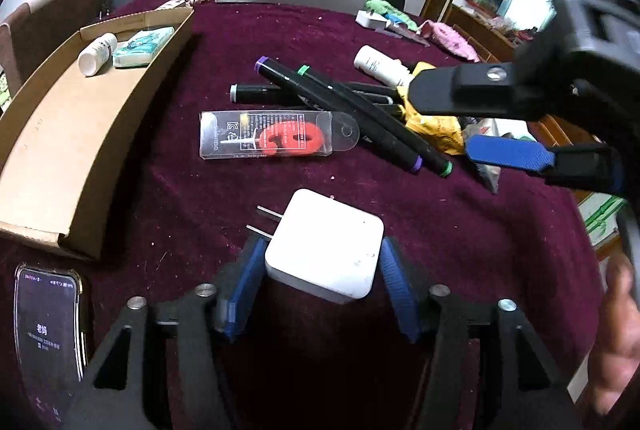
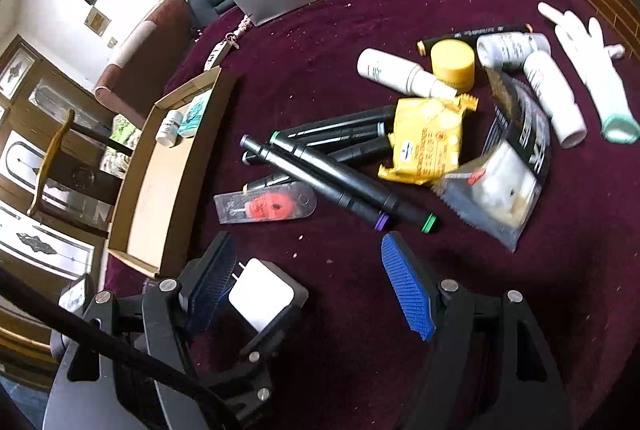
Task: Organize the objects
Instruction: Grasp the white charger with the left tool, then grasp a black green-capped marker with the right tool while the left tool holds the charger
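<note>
White hard plastic, this is the charger, and it sits between the blue pads of your left gripper, low over the dark red cloth at the near side of the table. One pad lies against the side with the prongs, and the other is just beside the opposite face. I cannot tell if both really press, or if the block is lifted or rests on the cloth. I judge it small, stiff and rather light, with smooth, rounded faces that can slip or turn in the pads. So take it across the two flat sides, near its middle, and keep the pads away from the thin metal prongs. Your right gripper hangs with its jaws spread and nothing between them, above the yellow packet and the pile of black markers. The cardboard box stands to the left, with a white bottle and a tissue pack at its far end, so most of its floor is free, and I think this is the place for the charger. Its near wall is upright, so you must pass over it. The way there looks open. Only the clear pack with the red piece lies further off, and a phone lies beside the near corner of the box.
</note>
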Motion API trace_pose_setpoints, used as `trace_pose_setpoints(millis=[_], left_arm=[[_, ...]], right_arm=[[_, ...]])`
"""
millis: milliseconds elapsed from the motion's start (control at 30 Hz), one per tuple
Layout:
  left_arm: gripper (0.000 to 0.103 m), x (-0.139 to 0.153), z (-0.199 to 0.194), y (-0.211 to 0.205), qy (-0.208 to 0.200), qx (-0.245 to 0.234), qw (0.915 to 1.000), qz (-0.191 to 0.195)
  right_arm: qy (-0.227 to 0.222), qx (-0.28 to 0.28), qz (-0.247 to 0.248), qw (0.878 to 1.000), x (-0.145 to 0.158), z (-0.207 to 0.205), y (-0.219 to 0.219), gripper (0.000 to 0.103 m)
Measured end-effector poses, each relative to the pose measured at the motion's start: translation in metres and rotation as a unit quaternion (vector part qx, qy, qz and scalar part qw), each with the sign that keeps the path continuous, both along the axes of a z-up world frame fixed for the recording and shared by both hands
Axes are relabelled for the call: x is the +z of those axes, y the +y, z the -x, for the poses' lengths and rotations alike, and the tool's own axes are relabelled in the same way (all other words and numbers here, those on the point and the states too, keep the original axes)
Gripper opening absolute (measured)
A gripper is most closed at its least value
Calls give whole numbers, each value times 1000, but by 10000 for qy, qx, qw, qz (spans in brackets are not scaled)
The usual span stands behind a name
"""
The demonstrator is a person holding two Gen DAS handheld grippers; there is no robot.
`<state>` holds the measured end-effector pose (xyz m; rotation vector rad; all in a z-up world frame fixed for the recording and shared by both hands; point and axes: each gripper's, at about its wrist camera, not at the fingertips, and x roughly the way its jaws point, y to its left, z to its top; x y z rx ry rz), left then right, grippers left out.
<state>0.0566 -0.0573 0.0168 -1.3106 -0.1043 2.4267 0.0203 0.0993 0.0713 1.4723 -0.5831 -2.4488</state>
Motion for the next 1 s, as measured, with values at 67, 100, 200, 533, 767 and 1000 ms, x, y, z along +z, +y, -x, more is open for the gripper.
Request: trace_pose_setpoints(millis=[67,100,200,533,767,1000], left_arm=[[49,0,-3,-11,-190,-57,9989,-415],[49,1,-5,-15,-255,-71,9983,-519],[47,7,-18,-30,-349,-193,9949,-923],[43,21,-42,-46,-133,-356,9932,-1100],[44,17,-47,-40,-85,-423,9951,-890],[46,5,-48,-32,-277,-437,9960,-732]], right_arm=[[6,48,-122,9999,1,5,-1,75],[-2,74,-171,9998,1,7,-1,75],[-42,146,-289,9995,-4,14,0,75],[215,547,-1105,9921,-10,22,-14,73],[250,937,-997,9903,-5,18,-28,66],[240,741,-1303,9884,-6,27,-28,66]])
